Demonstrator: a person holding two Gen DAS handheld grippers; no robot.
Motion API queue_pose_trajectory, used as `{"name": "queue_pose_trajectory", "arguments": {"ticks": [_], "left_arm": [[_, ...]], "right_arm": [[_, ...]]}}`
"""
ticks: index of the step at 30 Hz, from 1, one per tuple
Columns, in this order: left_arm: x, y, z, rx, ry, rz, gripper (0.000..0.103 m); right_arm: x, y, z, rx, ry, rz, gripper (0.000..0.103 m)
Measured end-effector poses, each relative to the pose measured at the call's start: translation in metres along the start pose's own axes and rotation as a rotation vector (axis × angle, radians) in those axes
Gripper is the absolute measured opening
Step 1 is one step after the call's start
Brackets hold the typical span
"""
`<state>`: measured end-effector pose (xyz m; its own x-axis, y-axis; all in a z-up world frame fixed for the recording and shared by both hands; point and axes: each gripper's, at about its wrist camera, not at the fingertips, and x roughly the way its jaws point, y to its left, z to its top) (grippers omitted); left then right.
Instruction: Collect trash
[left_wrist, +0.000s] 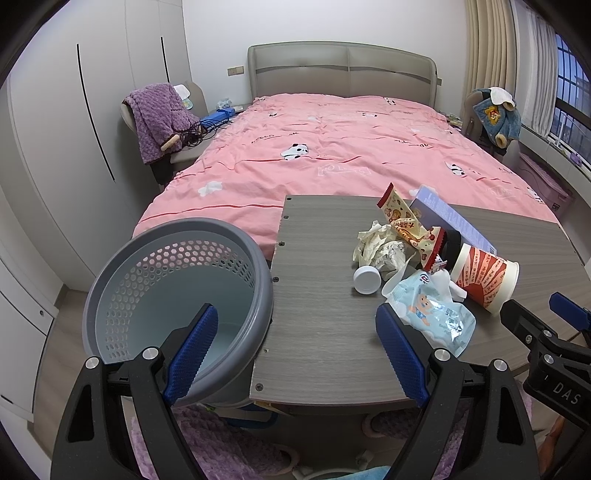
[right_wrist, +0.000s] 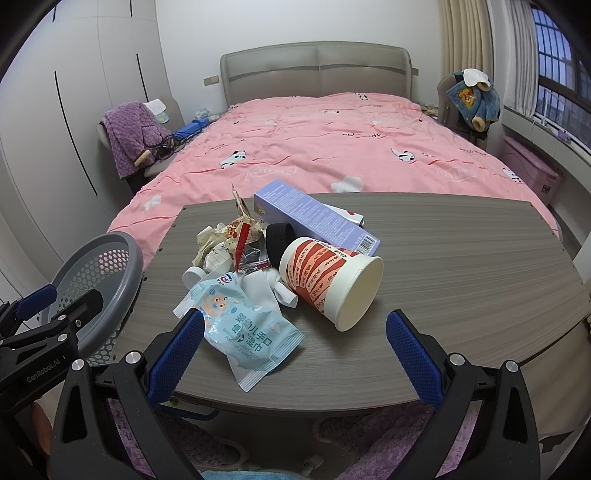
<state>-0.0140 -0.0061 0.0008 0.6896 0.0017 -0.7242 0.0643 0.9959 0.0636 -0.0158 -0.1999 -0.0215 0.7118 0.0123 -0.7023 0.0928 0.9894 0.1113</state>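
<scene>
A pile of trash lies on the grey wooden table (right_wrist: 461, 258): a light blue wipes packet (right_wrist: 243, 328), a red and white paper cup (right_wrist: 332, 280) on its side, a lilac box (right_wrist: 314, 214), crumpled paper (right_wrist: 214, 243), a snack wrapper (right_wrist: 240, 225) and a small white cap (right_wrist: 194, 275). A grey perforated basket (left_wrist: 177, 295) stands at the table's left edge. My left gripper (left_wrist: 295, 350) is open and empty, between basket and pile. My right gripper (right_wrist: 295, 354) is open and empty, just short of the wipes packet and cup.
A bed with a pink cover (right_wrist: 332, 140) lies beyond the table. A chair with a purple blanket (left_wrist: 159, 122) stands at the left, wardrobes (left_wrist: 74, 129) behind it. A chair with a blue jacket (right_wrist: 469, 99) and a pink bin (right_wrist: 532, 177) stand at the right.
</scene>
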Motion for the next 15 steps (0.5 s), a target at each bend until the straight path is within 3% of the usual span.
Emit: {"name": "queue_pose_trajectory", "arguments": {"ticks": [15], "left_arm": [[0.013, -0.019, -0.001, 0.005, 0.038, -0.026, 0.083]], "right_arm": [[0.028, -0.042, 0.0, -0.007, 0.044, -0.011, 0.097]]}}
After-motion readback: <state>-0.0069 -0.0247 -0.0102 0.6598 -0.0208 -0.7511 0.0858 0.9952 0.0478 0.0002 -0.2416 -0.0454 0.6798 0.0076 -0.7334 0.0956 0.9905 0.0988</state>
